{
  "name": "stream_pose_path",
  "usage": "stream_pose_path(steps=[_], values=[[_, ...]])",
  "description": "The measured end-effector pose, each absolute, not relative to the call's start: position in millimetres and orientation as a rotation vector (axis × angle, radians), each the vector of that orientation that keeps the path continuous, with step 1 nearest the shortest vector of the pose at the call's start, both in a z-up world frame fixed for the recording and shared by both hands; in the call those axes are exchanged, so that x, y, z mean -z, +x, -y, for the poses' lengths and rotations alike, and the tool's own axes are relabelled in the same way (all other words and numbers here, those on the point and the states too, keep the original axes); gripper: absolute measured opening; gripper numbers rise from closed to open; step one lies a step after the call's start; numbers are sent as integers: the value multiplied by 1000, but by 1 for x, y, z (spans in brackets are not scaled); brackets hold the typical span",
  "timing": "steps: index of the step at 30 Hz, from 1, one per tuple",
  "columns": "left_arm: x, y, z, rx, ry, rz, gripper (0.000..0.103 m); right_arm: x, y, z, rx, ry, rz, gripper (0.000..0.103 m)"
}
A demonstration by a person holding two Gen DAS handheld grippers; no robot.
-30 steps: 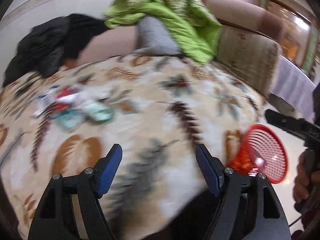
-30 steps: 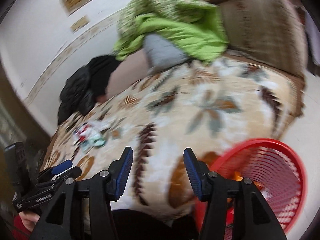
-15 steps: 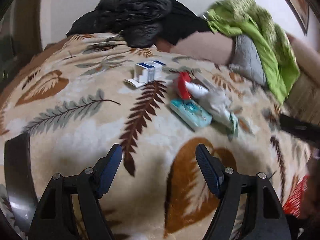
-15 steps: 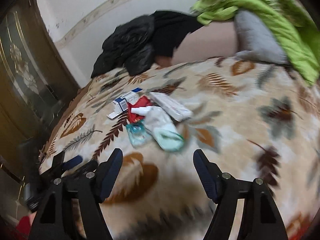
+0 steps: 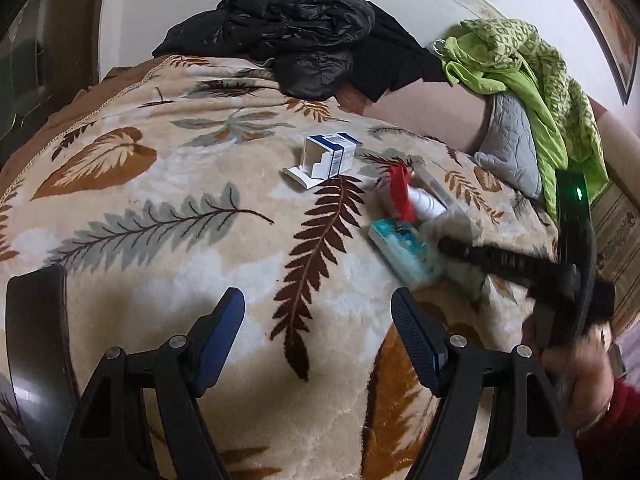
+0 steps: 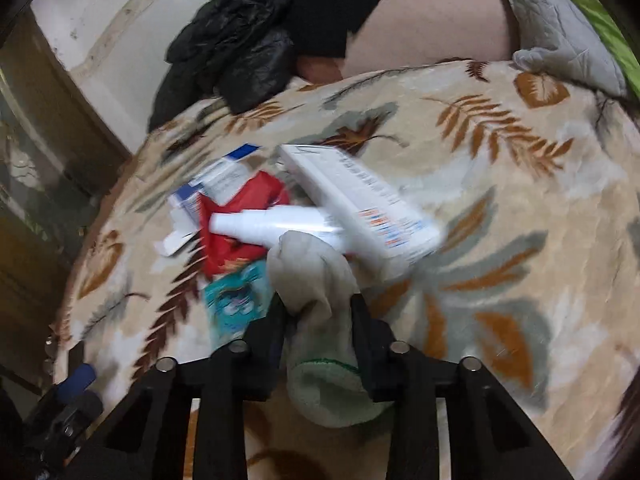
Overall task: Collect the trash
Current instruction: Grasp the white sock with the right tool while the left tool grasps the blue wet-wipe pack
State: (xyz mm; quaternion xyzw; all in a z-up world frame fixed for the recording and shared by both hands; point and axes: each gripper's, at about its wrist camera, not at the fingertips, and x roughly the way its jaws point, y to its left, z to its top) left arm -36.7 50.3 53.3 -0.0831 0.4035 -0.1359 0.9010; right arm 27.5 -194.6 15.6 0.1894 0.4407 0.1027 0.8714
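Trash [image 5: 404, 216] lies in a small heap on the leaf-patterned blanket [image 5: 160, 208], toward the right of the left wrist view: an open white-and-blue carton [image 5: 330, 156] stands apart at the heap's far side, a red wrapper [image 5: 400, 194] and a white bottle [image 5: 428, 204] lie touching, and a teal packet [image 5: 404, 250] lies nearest me. My left claw [image 5: 318, 332] hangs over bare blanket with its jaws well apart and nothing between them. My right claw [image 5: 448, 246] reaches into the heap from the right, blurred, gripped by my hand [image 5: 588, 376]. In the right wrist view, my right claw [image 6: 318, 312] has just been closing, and its jaws now pinch a pale grey sock [image 6: 316, 300], whose green-edged cuff droops toward the camera. Beyond it lie the white bottle [image 6: 272, 226], the red wrapper [image 6: 240, 220], the teal packet [image 6: 236, 300] and a long white box [image 6: 360, 200]. A black jacket [image 6: 240, 48] is bunched at the blanket's far edge.
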Motion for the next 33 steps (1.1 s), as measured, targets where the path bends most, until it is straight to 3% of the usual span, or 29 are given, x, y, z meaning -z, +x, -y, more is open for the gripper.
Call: stream_pose_path(steps=[6, 12, 23, 24, 26, 27, 29, 33], values=[[-53, -36, -54, 265, -191, -837, 75, -16, -13, 169, -451, 594, -932, 22], [-51, -29, -38, 262, -117, -822, 75, -46, -62, 200, -333, 560, -798, 22], [-14, 19, -7, 179, 34, -922, 74, -48, -74, 223, -312, 603, -781, 22], [-14, 21, -7, 180, 35, -916, 72, -49, -75, 222, -316, 602, -779, 22], [-12, 23, -8, 161, 37, -910, 53, -50, -75, 216, -314, 592, -771, 22], [-13, 23, -10, 157, 30, -906, 52, -51, -76, 215, -311, 586, -767, 22], [-16, 21, -12, 158, 19, -891, 37, -54, -78, 213, -298, 563, -754, 22], [-27, 7, -12, 162, 22, -842, 31, -63, -86, 211, -261, 516, -717, 22]])
